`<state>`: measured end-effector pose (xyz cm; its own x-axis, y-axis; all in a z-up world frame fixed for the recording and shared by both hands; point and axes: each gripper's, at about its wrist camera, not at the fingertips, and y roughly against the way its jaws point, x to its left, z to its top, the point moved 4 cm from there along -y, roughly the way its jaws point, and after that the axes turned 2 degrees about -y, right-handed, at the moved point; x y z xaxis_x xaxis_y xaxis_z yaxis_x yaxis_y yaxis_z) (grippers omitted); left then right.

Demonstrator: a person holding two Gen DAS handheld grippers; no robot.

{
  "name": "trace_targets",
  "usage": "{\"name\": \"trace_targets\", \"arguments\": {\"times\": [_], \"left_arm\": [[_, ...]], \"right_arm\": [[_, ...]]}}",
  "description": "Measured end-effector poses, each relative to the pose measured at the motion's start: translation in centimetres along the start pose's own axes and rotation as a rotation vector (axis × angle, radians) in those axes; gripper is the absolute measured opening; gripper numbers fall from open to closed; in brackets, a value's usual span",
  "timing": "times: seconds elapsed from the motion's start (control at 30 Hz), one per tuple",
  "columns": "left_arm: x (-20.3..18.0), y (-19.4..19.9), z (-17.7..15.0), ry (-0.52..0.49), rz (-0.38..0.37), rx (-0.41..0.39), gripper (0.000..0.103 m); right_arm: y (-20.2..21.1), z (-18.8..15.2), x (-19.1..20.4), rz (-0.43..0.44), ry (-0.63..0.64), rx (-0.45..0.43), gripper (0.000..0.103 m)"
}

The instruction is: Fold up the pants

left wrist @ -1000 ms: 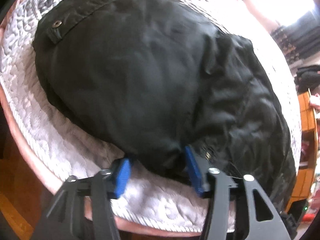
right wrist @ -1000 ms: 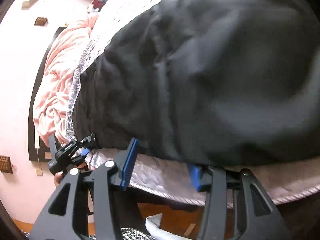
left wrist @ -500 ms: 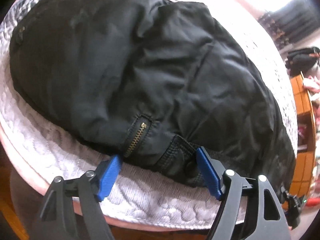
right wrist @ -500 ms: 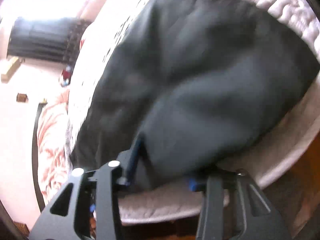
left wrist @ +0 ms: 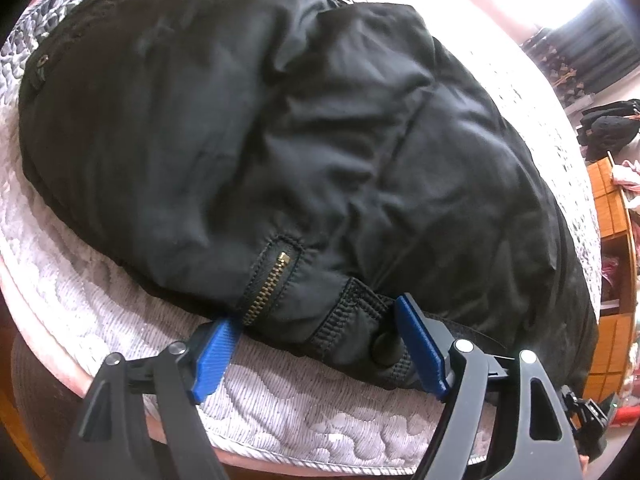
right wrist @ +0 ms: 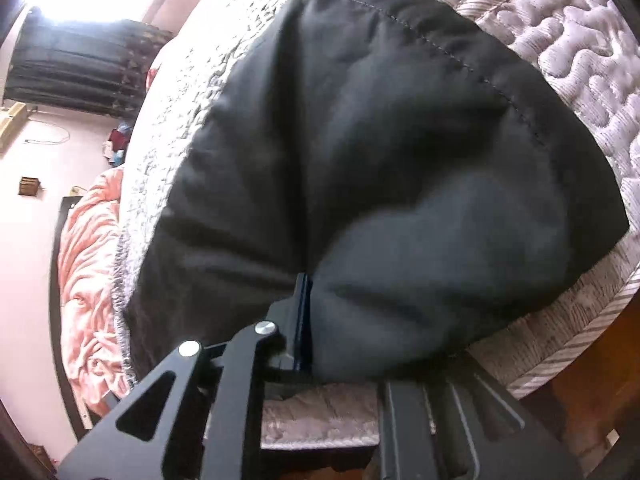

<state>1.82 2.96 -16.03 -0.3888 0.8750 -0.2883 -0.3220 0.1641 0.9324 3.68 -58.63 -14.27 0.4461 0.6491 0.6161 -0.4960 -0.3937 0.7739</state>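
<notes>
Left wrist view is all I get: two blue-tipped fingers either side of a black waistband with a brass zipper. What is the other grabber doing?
Observer: The right gripper looks clamped on a fold of the pants. Creases fan out from the one blue tip I can see; its other finger is hidden under the cloth.
Operator: Which end of the pants is that?
Observer: The leg end. A stitched hem lies on the quilted bedcover ahead of it.
Operator: Anything else over there?
Observer: A crumpled pink blanket is bunched beside the bedcover's edge.
</notes>
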Motion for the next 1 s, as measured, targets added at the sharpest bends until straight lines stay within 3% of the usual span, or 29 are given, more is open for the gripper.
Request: {"name": "trace_targets", "arguments": {"times": [0.13,0.3,0.5,0.53,0.6,0.63,0.67,0.87,0.93,1.0], "left_arm": [[-0.4,0.5,-0.1,-0.011,0.004,0.009,0.077],[-3.1,1.5,-1.9,-0.074,-0.023,0.029,0.076],[-9.1,0.5,-4.7,-0.234,-0.068,0.081,0.077],[-9.6,0.3,-5.0,-0.240,-0.075,0.087,0.077],[-10.4,-0.4,-5.2,-0.247,-0.082,0.099,0.077],[-10.7,-0.6,-5.3,-0.251,-0.067,0.095,0.077],[-11.0,-0.8,-5.3,-0.252,-0.060,0.092,0.077],[-13.0,-1.5,-5.5,-0.230,-0.073,0.059,0.077],[-13.5,-2.0,-5.6,-0.239,-0.101,0.048,0.077],[-14.1,-2.5,-5.5,-0.251,-0.108,0.051,0.077]], "right_arm": [[2.5,-0.5,0.2,-0.037,0.053,-0.004,0.054],[2.9,-1.6,-1.1,-0.092,-0.003,-0.005,0.057],[1.4,-0.6,-1.2,-0.064,-0.024,-0.047,0.058],[1.0,-0.4,-1.0,-0.059,-0.023,-0.055,0.055],[0.7,0.1,-0.7,-0.053,-0.014,-0.071,0.037],[0.6,0.2,-0.1,-0.024,-0.013,-0.074,0.021],[0.8,0.6,0.2,0.001,-0.010,-0.077,0.011],[5.1,2.3,7.4,0.100,0.235,-0.219,0.006],[5.9,2.9,8.1,0.117,0.254,-0.258,0.005],[4.4,3.9,6.4,0.054,0.196,-0.238,0.005]]}}
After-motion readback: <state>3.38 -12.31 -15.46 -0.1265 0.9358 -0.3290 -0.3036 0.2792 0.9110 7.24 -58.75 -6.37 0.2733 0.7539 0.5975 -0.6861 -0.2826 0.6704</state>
